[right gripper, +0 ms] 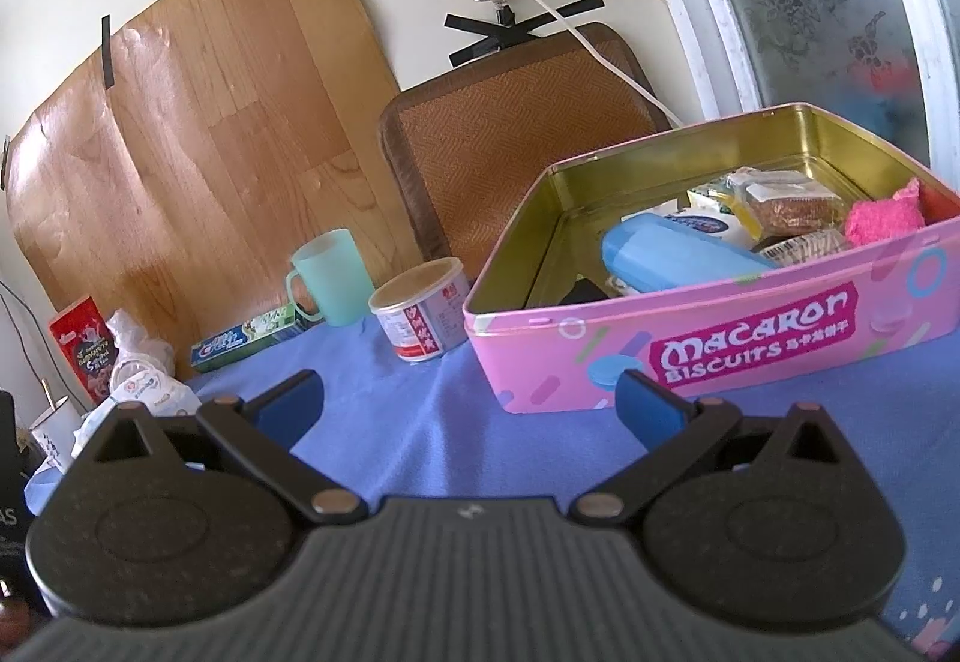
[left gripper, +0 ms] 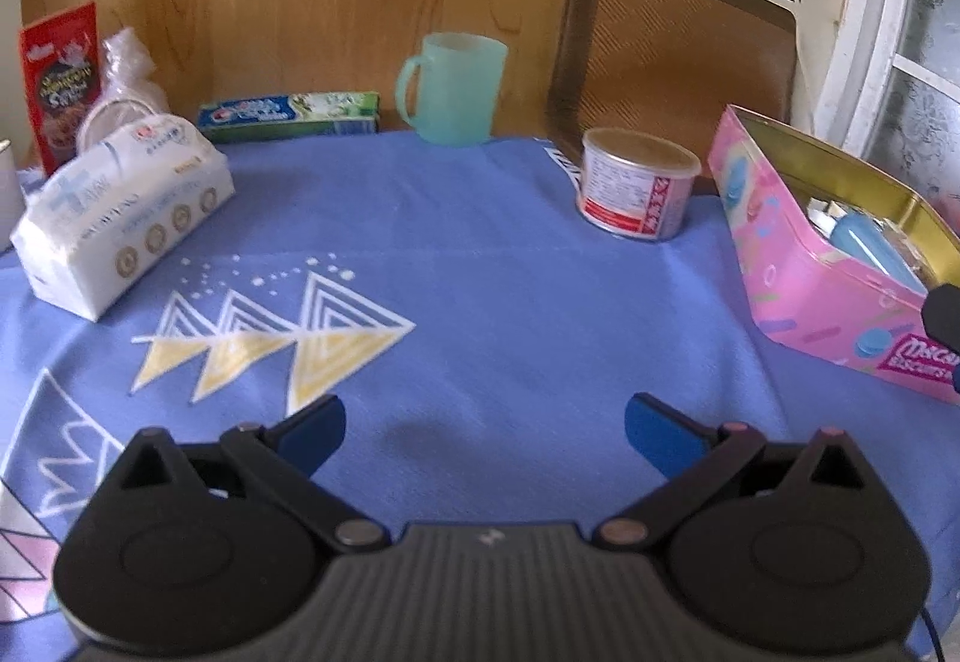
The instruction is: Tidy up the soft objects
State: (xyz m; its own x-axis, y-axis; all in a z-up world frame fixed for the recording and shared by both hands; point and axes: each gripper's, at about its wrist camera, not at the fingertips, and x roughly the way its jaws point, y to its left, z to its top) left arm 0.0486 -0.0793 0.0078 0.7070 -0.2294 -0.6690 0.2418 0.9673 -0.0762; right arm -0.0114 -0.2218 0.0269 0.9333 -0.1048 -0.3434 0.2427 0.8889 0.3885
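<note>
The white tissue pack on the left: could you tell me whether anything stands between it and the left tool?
Nothing visible does. Only bare blue patterned cloth lies between the open left tool and the white plastic-wrapped tissue pack. The green toothpaste box and translucent green mug stand further back.

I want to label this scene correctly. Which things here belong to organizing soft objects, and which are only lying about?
Belonging to the job:
- open pink metal biscuit tin
- white soft tissue pack
- fluffy pink cloth inside the tin
- left claw and right claw, both open and empty

Lying about:
- pale green plastic mug
- small round can
- green toothpaste box
- red snack packet
</note>
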